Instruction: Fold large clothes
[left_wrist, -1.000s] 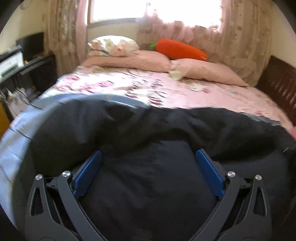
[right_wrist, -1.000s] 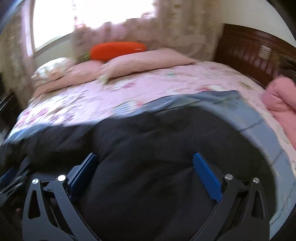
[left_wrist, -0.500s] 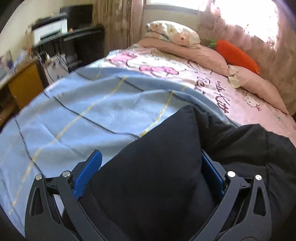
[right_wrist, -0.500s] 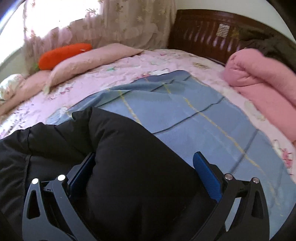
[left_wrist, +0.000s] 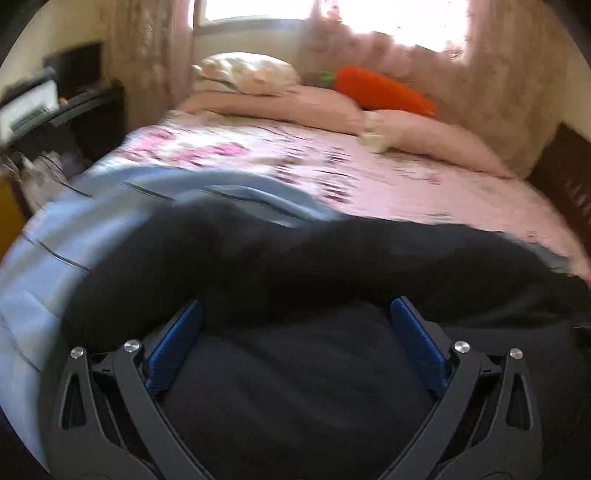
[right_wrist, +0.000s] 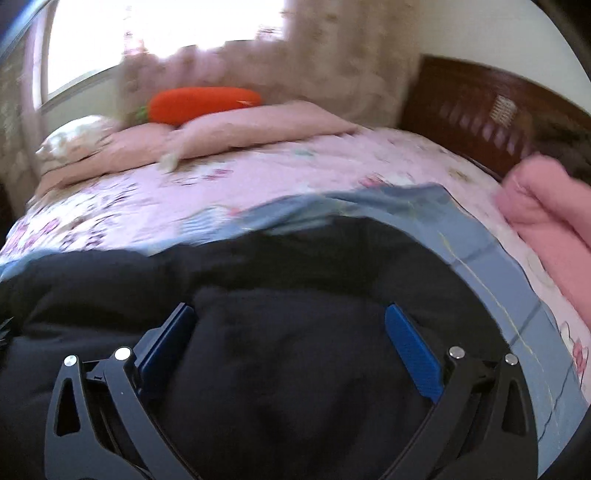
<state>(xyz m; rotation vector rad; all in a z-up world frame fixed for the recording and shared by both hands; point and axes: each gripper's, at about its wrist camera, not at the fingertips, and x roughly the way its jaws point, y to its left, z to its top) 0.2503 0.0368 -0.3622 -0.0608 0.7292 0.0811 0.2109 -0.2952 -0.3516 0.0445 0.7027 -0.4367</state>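
A large black padded garment (left_wrist: 332, 266) lies across the near end of the bed on a light blue checked sheet (left_wrist: 74, 221). It also fills the lower half of the right wrist view (right_wrist: 277, 288). My left gripper (left_wrist: 295, 321) has its jaws wide apart with a thick bulge of the black fabric between the blue pads (left_wrist: 173, 347). My right gripper (right_wrist: 288, 325) stands the same way, jaws wide with black fabric bunched between its pads (right_wrist: 410, 350). Both views are blurred by motion.
Pink floral bedding (left_wrist: 369, 177) covers the far half of the bed. Pink pillows (left_wrist: 288, 107) and an orange carrot plush (left_wrist: 380, 92) lie at the window. A dark headboard (right_wrist: 480, 107) and folded pink blanket (right_wrist: 546, 221) are right; a desk (left_wrist: 55, 110) is left.
Both grippers have swung back to face the window and pillows, after pointing outward to the bed's sides half a second ago. The black garment stays between both pairs of pads.
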